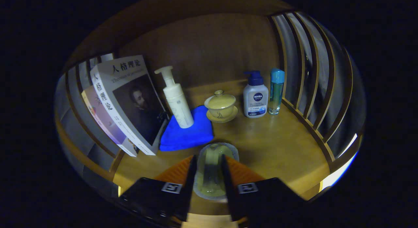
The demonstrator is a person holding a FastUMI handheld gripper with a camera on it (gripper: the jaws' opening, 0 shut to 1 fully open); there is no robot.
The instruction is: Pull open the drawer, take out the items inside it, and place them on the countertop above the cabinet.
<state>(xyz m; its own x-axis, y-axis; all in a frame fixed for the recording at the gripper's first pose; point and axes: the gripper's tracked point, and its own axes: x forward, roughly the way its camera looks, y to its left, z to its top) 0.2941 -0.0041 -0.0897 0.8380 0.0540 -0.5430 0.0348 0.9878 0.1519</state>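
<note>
- Gripper view: the gripper (209, 166) has its two fingers drawn in close on a small clear container (214, 167), one finger on each side of it, so it looks held. It seems to be a glass or clear plastic jar with a pale rim, greenish inside, though the blur hides its exact form.
- It hangs just over the near part of the wooden countertop (277, 146), close in front of the blue cloth (187, 130).
- My guess is that it is light, stiff and slick-walled, and breakable if glass. The hold across its middle looks right. Setting it down gently and flat on bare wood would be wise.
- The countertop is smooth, warm-toned wood, fenced at both sides by slatted rails (307, 74).
- On the blue cloth, soft and folded, stands a tall white pump bottle (176, 100).
- Just beside the cloth is a glazed lidded teacup (220, 104) on its saucer, fragile-looking.
- Beyond that, a white pump bottle with a blue cap (255, 97) and a slim clear blue bottle (276, 90) stand side by side.
- Books (127, 104) lean against the left rail.
</note>
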